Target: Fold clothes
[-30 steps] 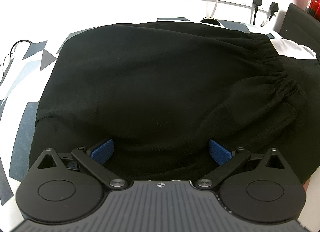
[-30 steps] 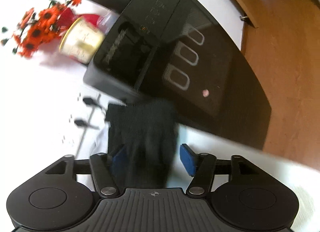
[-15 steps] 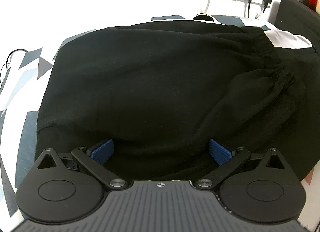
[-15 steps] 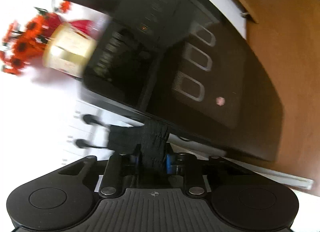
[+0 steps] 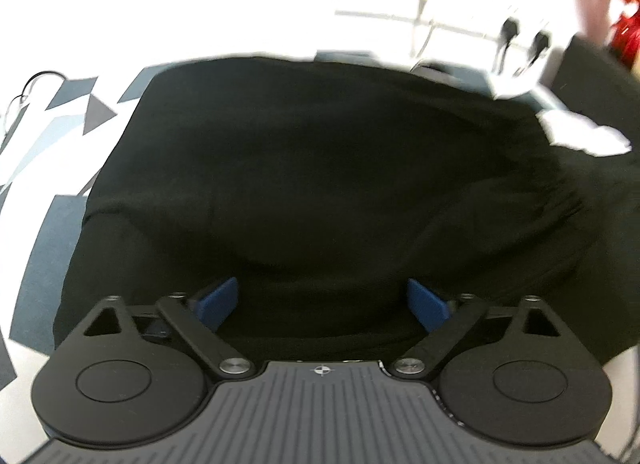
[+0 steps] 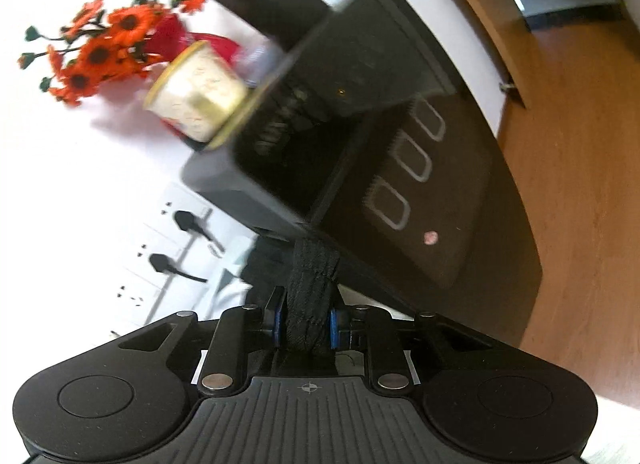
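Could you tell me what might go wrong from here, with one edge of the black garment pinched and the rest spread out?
1. The right gripper pinches only a narrow bunch of the black garment's gathered waistband; it could slip out.
2. The left gripper is closing over the black fabric garment and may catch too thick a fold.
3. The black box-shaped appliance stands close ahead; swinging cloth might brush it.

Each claw (image 5: 323, 303) (image 6: 306, 324) is black (ribbed grey base), with blue pads (image 5: 218, 300) and silver screws (image 5: 235, 365).
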`<state>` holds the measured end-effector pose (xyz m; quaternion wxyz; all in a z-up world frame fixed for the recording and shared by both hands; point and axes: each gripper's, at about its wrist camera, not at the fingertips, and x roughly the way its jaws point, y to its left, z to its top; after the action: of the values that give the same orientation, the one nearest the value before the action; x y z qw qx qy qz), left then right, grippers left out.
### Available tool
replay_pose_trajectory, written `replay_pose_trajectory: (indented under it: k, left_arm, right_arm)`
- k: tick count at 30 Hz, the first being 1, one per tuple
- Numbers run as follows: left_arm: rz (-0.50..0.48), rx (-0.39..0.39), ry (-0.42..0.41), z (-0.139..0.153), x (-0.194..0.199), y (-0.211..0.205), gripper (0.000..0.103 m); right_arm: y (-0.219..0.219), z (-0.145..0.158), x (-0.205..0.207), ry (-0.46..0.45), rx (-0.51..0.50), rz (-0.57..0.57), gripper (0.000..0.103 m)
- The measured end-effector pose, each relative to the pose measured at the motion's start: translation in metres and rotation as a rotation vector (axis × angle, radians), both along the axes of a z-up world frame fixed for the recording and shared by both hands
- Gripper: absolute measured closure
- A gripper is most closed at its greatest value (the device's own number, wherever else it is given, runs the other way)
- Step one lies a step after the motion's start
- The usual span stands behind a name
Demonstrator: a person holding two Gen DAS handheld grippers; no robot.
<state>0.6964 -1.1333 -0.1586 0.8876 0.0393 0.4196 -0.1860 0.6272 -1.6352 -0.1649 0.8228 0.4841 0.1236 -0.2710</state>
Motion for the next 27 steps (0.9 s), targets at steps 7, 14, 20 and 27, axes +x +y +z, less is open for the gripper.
replay_pose_trajectory:
  k: [7, 14, 20, 27]
  left_arm:
    - [0.08, -0.317, -0.065, 0.053, 0.003, 0.081, 0.012]
    - [0.215, -0.478, -0.057, 0.062, -0.008, 0.172, 0.012]
    - [0.304, -0.567, -0.01, 0.042, -0.021, 0.221, 0.012]
    - [0.341, -0.545, 0.052, 0.019, -0.015, 0.249, 0.012]
  right_arm:
    - [0.056, 0.079, 0.064, -0.091, -0.185, 0.148, 0.085]
    - [0.191, 0.141, 0.141, -0.254, -0.391, 0.542, 0.086]
    - [0.33, 0.094, 0.168, -0.137, -0.517, 1.052, 0.086]
    - [0.368, -0.007, 0.179, 0.159, -0.412, 1.266, 0.086]
